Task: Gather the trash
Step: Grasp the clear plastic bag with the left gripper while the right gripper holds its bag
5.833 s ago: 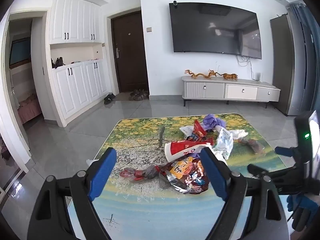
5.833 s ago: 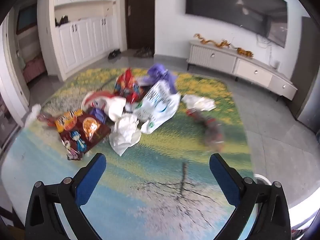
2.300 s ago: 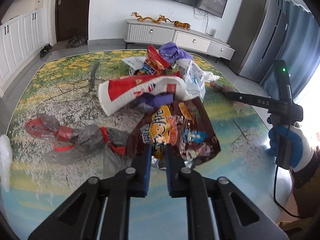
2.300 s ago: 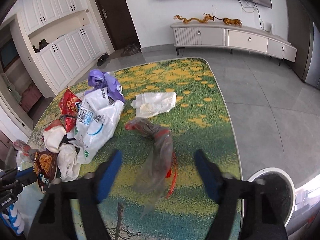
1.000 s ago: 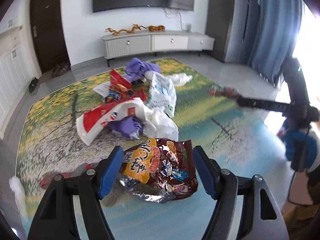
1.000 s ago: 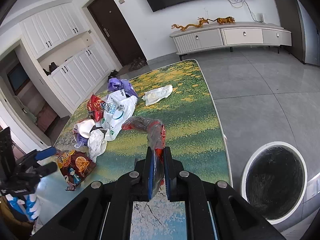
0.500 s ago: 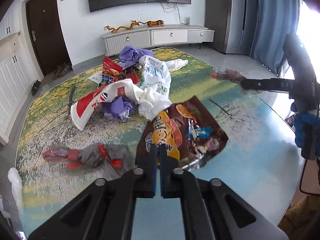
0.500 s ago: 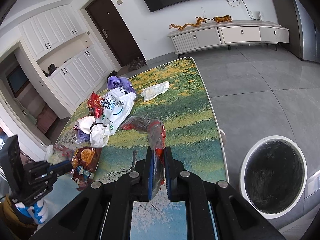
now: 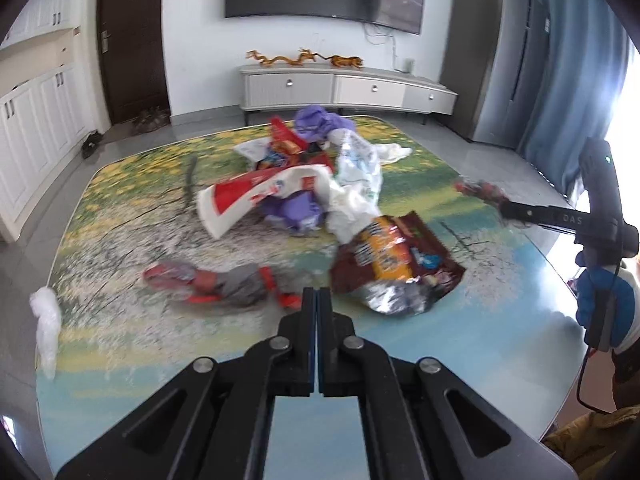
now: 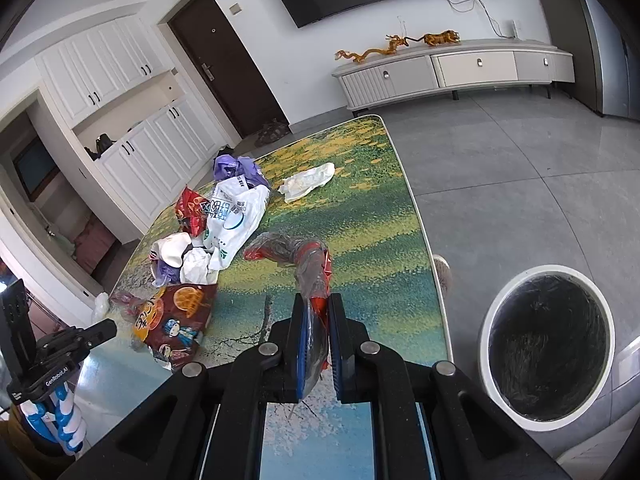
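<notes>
**A:** The fingers (image 9: 309, 312) of the left gripper (image 9: 317, 294) are pressed flat together with nothing between them. Half a second ago they were pinching the brown snack bag (image 9: 394, 256).

**B:** So the bag got away. Where is it now?

**A:** It is on the table (image 10: 400, 208), just beyond the fingertips and a little to their right, crumpled with its foil side showing. In the right wrist view it sits apart from the left tool's tip. My guess is that it slipped out, as the jaws have closed fully on air.

**B:** And the other hand?

**A:** The right gripper (image 10: 317, 320) is as it was, clamped on the clear plastic bag with red handles (image 10: 308, 260). The bag arches up and away over the near right part of the table. The open bin (image 10: 548, 344) stands on the floor to the right, past the table edge.

**B:** What does that mean for the task?

**A:** That bag looks ready to go over the bin. The snack bag probably needs a fresh grab: open the jaws and take a fuller bite of its edge. The far heap, with the white printed bag (image 9: 360, 164), is untouched, and so is the grey and red bag (image 9: 236, 282) on the near left.
</notes>
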### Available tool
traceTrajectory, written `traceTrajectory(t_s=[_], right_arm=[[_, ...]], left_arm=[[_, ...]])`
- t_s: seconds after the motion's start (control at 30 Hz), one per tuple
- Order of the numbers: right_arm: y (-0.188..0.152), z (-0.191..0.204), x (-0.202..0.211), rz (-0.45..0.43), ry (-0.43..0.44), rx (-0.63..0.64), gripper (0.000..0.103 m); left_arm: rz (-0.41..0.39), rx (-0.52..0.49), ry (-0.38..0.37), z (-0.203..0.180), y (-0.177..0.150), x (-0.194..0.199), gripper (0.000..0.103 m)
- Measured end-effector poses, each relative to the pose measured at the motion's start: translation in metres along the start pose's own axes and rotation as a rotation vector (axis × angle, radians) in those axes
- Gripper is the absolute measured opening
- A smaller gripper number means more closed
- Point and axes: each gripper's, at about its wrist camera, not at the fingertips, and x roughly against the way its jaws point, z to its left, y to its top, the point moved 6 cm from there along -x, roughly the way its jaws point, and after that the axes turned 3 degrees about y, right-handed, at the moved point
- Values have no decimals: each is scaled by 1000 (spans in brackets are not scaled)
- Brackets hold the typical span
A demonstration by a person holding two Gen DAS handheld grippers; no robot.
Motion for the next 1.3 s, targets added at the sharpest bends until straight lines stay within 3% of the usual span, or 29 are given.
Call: traceTrajectory(t_s=[0.27,0.33,0.4,0.53,0.7,0.87,0.93,1.03,1.3], right_arm=[[1,0,1,-7,7,-5,12],[2,-1,2,-9,9,-6,12],[2,-1,3,-12,10,-6,12],[3,-1,4,-15,11,-8,12],[4,-2,6,-18,11,-9,12],[5,-3,7,-20,9,-10,12],[5,-3,7,-20,6,-9,12],[5,-3,7,-21,6,-3,12],[3,15,6,-10,28,55,11]], left_arm=[[69,170,-7,30,-6,-12,6],[82,198,-2,32,-6,-17,36],[72,220,3,32,-4,-19,58],[89,290,22,40,3,-30,60],[123,350,104,56,13,-49,60],[152,304,172,51,19,-64,58],[160,294,153,46,15,-67,35],[155,294,140,46,10,-66,14],[115,306,111,50,4,-44,10]])
